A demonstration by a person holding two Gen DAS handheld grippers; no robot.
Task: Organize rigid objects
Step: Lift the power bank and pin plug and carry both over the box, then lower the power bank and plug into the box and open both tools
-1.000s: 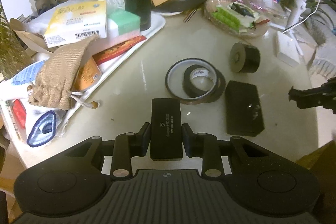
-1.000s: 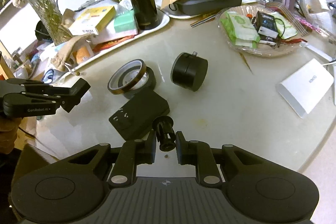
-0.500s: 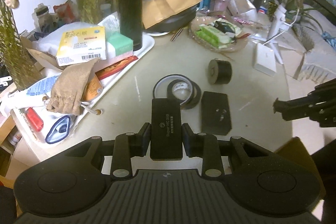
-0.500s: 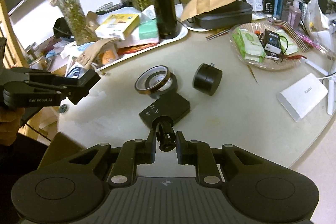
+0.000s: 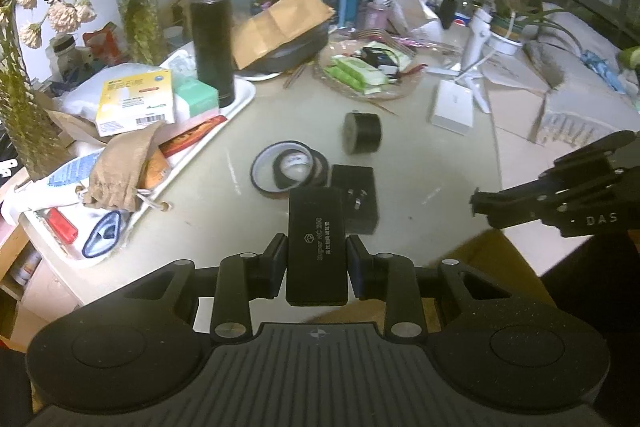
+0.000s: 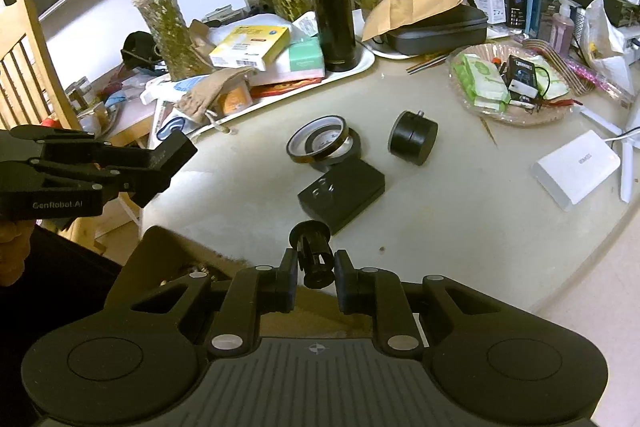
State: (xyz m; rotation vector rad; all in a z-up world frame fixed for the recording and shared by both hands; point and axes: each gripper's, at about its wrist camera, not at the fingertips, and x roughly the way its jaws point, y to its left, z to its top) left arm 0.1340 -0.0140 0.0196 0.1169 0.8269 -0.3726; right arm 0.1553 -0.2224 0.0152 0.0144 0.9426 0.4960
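Left wrist: left gripper (image 5: 316, 259) clamps black bar (image 5: 316, 243), hiding charger (image 5: 360, 195) | right gripper (image 6: 316, 267) clamps black knob (image 6: 314, 251)

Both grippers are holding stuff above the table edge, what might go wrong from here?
1. The left gripper grips the black bar only at its near end; most of it sticks out forward, so it may pivot or slip.
2. The right gripper pinches a small round knob between flat pads; it could roll free and drop past the table edge.
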